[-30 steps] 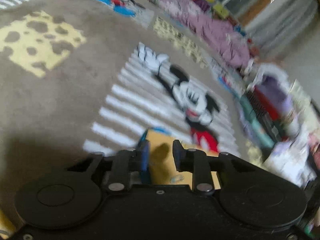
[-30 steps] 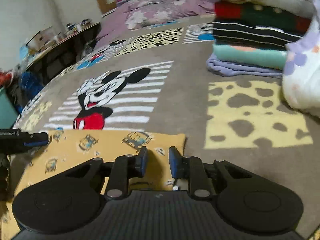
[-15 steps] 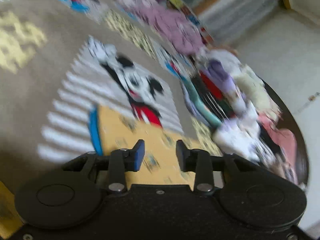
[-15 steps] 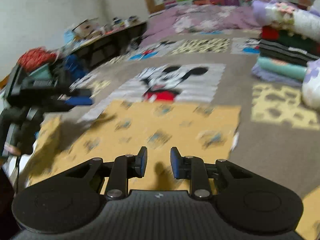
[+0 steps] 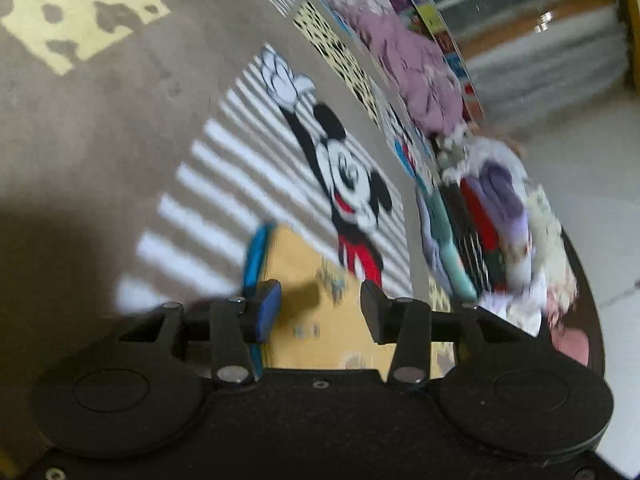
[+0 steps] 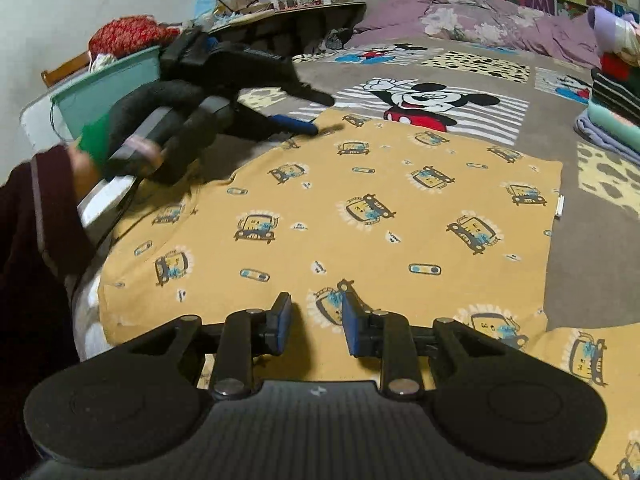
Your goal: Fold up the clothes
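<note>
Yellow car-print garment lay spread flat on the cartoon-mouse blanket, ready for folding. Left tongs, jaws opening with nothing pinched, hovered at its far blue-trimmed edge; right tongs, parted and empty, hovered above its near hem.

Left tongs opening, seemingly empty

The yellow cloth, a second ago a narrow folded strip at the near edge of the bed, now lies spread out wide and flat. The left claw has let go of its blue-edged corner and its jaws are opening, nothing between them. The right claw has swung left and now hovers over the cloth's near edge, jaws slightly wider.
</note>
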A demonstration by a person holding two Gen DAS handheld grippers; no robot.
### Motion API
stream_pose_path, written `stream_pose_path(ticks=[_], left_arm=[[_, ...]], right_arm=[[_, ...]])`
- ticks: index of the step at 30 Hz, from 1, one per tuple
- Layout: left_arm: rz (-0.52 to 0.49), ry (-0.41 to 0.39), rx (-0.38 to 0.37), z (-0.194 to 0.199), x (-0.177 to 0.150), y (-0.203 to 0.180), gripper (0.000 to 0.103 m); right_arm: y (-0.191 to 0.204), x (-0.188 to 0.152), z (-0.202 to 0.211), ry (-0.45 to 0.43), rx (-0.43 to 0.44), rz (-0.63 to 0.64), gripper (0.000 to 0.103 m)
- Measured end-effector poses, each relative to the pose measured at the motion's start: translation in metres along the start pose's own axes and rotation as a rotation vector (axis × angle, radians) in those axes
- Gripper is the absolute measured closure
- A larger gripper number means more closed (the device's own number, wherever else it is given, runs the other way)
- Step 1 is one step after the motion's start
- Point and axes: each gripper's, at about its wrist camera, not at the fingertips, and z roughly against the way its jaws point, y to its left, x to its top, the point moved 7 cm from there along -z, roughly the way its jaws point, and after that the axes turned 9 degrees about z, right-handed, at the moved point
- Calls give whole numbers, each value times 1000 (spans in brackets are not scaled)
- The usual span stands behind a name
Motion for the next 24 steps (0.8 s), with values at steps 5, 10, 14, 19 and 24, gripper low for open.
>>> stream_pose_path(ticks=[5,10,14,19,24], left_arm=[[29,-78,-1,3,19,0,59],[-11,-105,-40,22,17,-11,54],[-59,-138,-72,49,8,-25,54],[-238,-206,33,85,-32,-46,54],[-423,-216,140,100,-109,-60,54]], right_arm=[[3,-5,5,-1,-32,26,74],[5,-8,19,-29,-93,38,69],[-11,-8,49,-95,-180,-3,65],[-37,-23,80,-122,-327,39,65],[-49,-40,101,-154,-367,42,65]])
